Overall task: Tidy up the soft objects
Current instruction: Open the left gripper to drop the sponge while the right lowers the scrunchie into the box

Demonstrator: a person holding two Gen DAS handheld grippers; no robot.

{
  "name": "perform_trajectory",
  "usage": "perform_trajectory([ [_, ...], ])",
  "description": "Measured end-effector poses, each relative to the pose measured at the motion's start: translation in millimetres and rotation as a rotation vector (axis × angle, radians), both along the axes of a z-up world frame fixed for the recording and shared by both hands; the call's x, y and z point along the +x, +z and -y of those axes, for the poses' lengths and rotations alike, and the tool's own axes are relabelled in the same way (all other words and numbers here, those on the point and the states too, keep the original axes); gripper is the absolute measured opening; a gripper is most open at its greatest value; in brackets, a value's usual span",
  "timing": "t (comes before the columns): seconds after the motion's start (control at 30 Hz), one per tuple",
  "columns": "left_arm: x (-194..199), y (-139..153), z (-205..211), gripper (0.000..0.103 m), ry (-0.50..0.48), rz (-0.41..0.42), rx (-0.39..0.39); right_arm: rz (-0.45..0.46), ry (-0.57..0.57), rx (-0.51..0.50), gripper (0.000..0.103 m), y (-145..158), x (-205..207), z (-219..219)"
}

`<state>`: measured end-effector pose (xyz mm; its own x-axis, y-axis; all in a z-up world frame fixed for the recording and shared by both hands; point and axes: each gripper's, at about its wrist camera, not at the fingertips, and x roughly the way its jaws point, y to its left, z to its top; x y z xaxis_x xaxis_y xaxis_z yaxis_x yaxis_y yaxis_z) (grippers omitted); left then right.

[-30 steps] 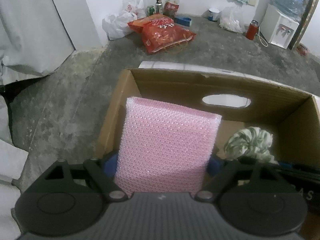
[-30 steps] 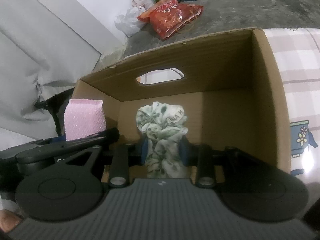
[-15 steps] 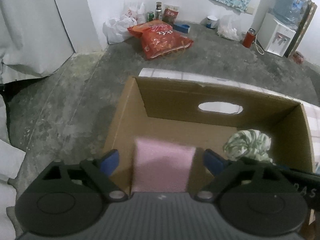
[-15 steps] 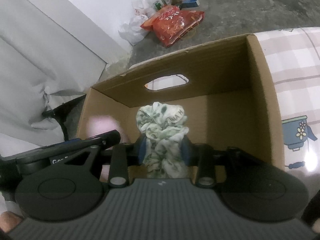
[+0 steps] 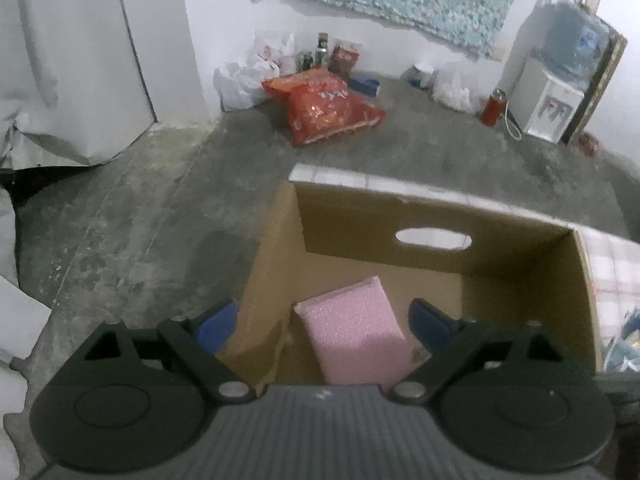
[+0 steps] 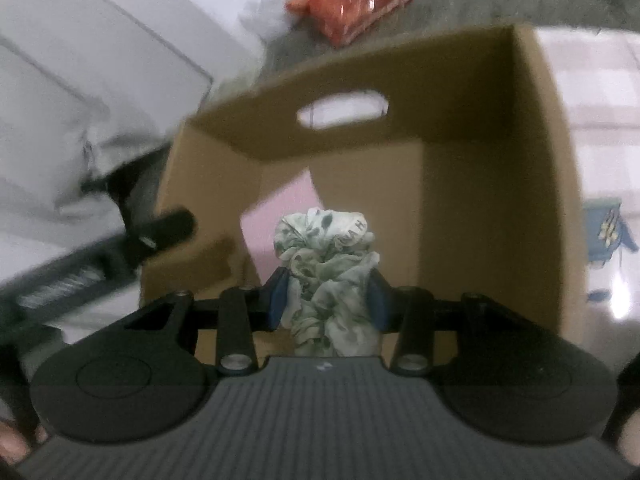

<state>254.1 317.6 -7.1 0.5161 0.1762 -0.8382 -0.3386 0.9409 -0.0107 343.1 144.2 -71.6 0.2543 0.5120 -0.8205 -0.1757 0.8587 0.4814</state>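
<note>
An open cardboard box point(image 5: 432, 216) stands at the table's edge. A pink bubble-wrap pad point(image 5: 352, 328) lies loose on its floor, tilted toward the left wall. My left gripper point(image 5: 322, 326) hangs open above it, blue pads wide apart and touching nothing. In the right wrist view the box point(image 6: 480, 120) fills the frame, and the pink pad point(image 6: 280, 208) shows at the back left. A crumpled green-and-white cloth point(image 6: 328, 264) sits between the blue pads of my right gripper point(image 6: 328, 300). Its jaws are opening, and the pads still touch the cloth on both sides.
Red snack bags point(image 5: 328, 112), white plastic bags point(image 5: 244, 80) and bottles lie on the concrete floor by the far wall. A water dispenser point(image 5: 552, 96) and a red bottle point(image 5: 494, 106) stand at the right. The checked tablecloth point(image 6: 600, 80) lies right of the box.
The pink pad left my left gripper's fingers and dropped to the box floor. The left gripper rose and drew back. The right gripper's jaws widened a little around the cloth.
</note>
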Motion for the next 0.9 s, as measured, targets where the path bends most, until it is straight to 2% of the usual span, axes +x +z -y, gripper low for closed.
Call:
perform_trajectory([
  [0.2, -10, 5, -17, 0.094, 0.043, 0.027, -0.025, -0.090, -0.002, -0.057, 0.037, -26, 5, -18],
  [0.33, -14, 5, -21, 0.094, 0.046, 0.030, -0.019, -0.161, -0.009, 0.002, 0.034, -46, 9, -37],
  [0.47, -16, 4, -25, 0.094, 0.053, 0.032, -0.028, -0.167, 0.035, 0.062, 0.034, -56, 6, -60],
  [0.57, -17, 3, -26, 0.094, 0.053, 0.037, -0.034, -0.148, 0.037, 0.057, 0.034, -58, 2, -66],
  [0.63, -17, 4, -27, 0.094, 0.051, 0.042, -0.036, -0.133, 0.011, 0.074, 0.034, -52, -1, -59],
  [0.8, -20, 4, -30, 0.094, 0.054, 0.048, -0.047, -0.020, -0.052, 0.078, 0.036, -25, 0, -34],
  [0.9, -21, 3, -28, 0.094, 0.050, 0.048, -0.050, -0.015, -0.115, 0.048, 0.036, -26, 11, -27],
])
